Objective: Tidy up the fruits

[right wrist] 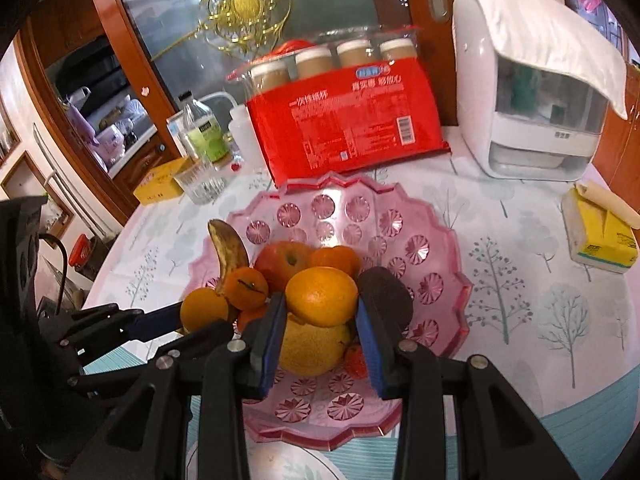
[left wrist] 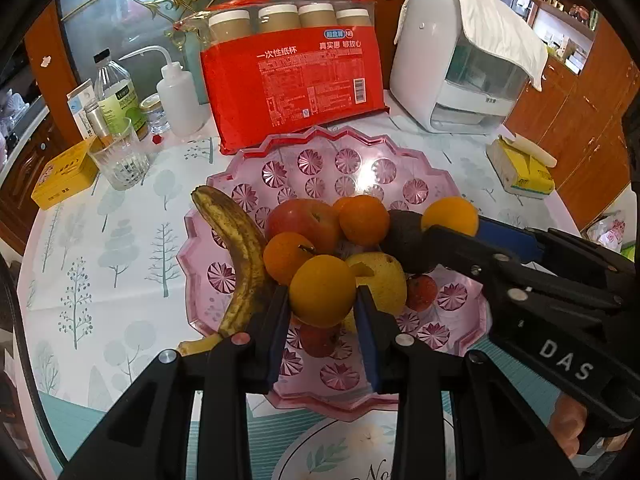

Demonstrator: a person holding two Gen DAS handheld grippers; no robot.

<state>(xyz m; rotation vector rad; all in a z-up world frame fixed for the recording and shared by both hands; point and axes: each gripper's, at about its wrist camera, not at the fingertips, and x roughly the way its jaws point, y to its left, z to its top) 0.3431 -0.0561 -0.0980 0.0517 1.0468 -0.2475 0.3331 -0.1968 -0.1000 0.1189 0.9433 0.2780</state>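
A pink glass fruit bowl holds a spotted banana, a red apple, a yellow pear, a dark avocado, small red fruits and several oranges. My left gripper is shut on an orange over the bowl's near side. My right gripper is shut on another orange just above the pear.
Behind the bowl stand a red pack of paper cups, a white appliance with a cloth, bottles, a drinking glass and a yellow tin. A yellow tissue pack lies at the right.
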